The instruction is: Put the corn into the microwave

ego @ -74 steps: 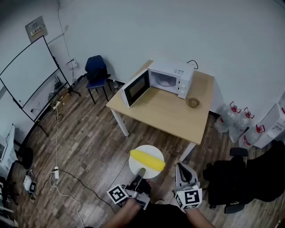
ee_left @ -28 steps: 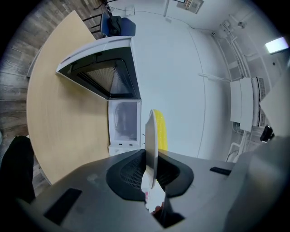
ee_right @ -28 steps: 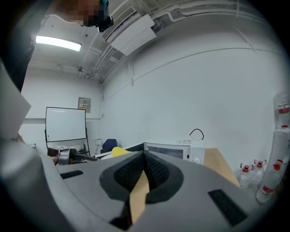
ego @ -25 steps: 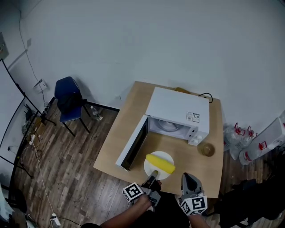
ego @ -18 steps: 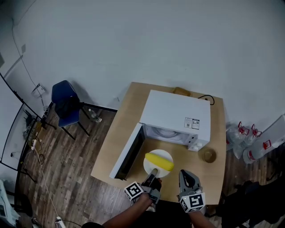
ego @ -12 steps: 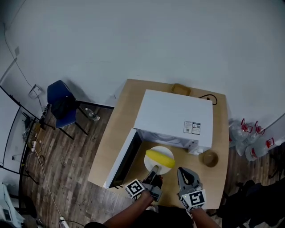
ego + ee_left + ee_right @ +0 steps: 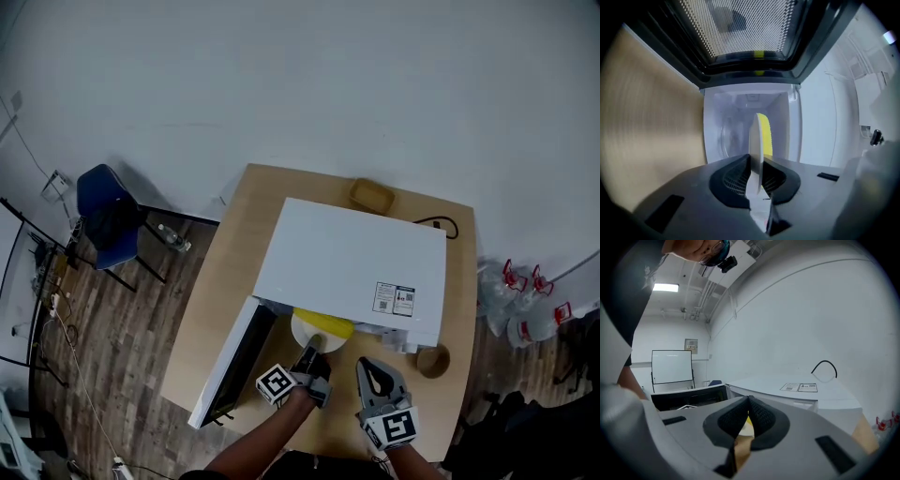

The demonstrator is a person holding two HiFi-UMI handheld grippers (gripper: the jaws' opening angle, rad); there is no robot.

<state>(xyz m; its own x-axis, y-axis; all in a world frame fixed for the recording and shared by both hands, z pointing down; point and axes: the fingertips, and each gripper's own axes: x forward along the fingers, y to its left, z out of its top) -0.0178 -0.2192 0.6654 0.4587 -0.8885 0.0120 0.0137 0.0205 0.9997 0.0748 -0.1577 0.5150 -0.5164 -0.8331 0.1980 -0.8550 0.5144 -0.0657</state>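
1. Head view: a light wooden table (image 7: 208,309) stands on plank floor (image 7: 98,361) against a white wall. A blue chair (image 7: 101,214) is on my left and water bottles (image 7: 521,298) on my right. The white microwave (image 7: 352,267) sits on the table, its door (image 7: 230,361) swung open.
2. My left gripper (image 7: 313,356) pinches the rim of the white plate (image 7: 307,332). The corn (image 7: 330,325) lies on that plate, at the microwave's mouth.
3. My right gripper (image 7: 374,375) has its jaws pressed together on nothing, above the table.
4. Only the left gripper view shows the cavity (image 7: 729,126) beyond the plate; only the right gripper view shows a whiteboard (image 7: 671,365).
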